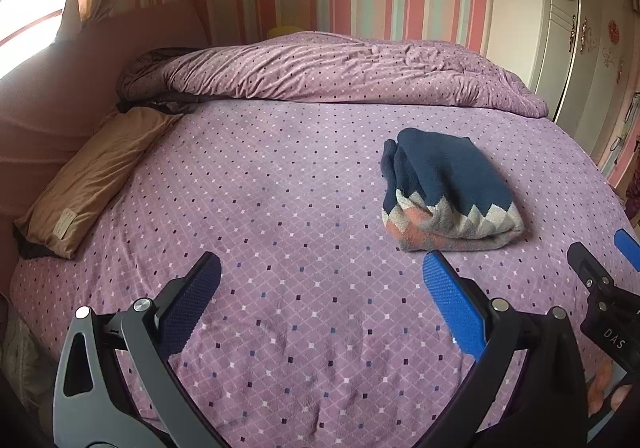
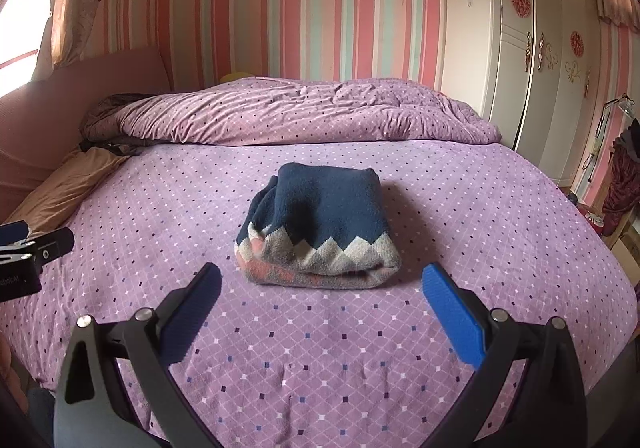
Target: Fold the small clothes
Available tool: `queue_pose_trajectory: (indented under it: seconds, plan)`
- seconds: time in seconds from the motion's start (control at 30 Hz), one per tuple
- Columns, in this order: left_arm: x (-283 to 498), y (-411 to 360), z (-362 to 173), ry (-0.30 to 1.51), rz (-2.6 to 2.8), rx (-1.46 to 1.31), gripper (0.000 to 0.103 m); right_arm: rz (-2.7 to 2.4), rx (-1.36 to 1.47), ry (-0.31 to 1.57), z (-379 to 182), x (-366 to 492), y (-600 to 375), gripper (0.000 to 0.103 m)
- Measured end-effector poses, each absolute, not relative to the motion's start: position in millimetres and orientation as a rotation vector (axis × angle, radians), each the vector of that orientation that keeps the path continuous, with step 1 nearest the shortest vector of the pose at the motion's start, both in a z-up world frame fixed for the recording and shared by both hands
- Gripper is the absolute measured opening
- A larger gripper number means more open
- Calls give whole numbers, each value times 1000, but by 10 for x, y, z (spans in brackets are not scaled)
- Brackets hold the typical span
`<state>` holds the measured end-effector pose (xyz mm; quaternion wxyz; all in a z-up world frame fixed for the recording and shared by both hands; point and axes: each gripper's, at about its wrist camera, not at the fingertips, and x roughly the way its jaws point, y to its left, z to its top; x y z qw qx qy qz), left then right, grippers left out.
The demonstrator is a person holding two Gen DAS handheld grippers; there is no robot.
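Left wrist view: left tool, jaws spread wide, holding nothing, over the purple diamond-print bed cover; folded navy knit garment with grey-and-pink zigzag hem lies at 2 o'clock, apart from it. Right wrist view: right tool, jaws wide, empty; garment at 12 o'clock, just beyond the fingertips. Risk, judged: a one-layer pinch on this loose, bulky bundle could unroll it.
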<state>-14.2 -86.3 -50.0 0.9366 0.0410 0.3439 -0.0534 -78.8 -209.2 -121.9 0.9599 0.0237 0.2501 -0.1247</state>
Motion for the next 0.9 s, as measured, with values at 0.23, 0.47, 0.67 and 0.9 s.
queue_pose_trajectory:
  seconds: [0.23, 0.47, 0.67, 0.9]
  plan:
    - [-261, -886, -412, 687, -134, 67, 100, -255, 22, 508, -1125, -899, -2061, 101]
    - [-362, -823, -333, 682, -127, 59, 100, -259, 21, 486, -1008, -994, -2020, 101]
    - [-421, -775, -291, 675, -114, 65, 100, -263, 10, 473, -979, -1021, -1977, 101]
    - [-455, -753, -262, 669, -107, 63, 100, -269, 8, 471, -956, -1047, -1985, 101]
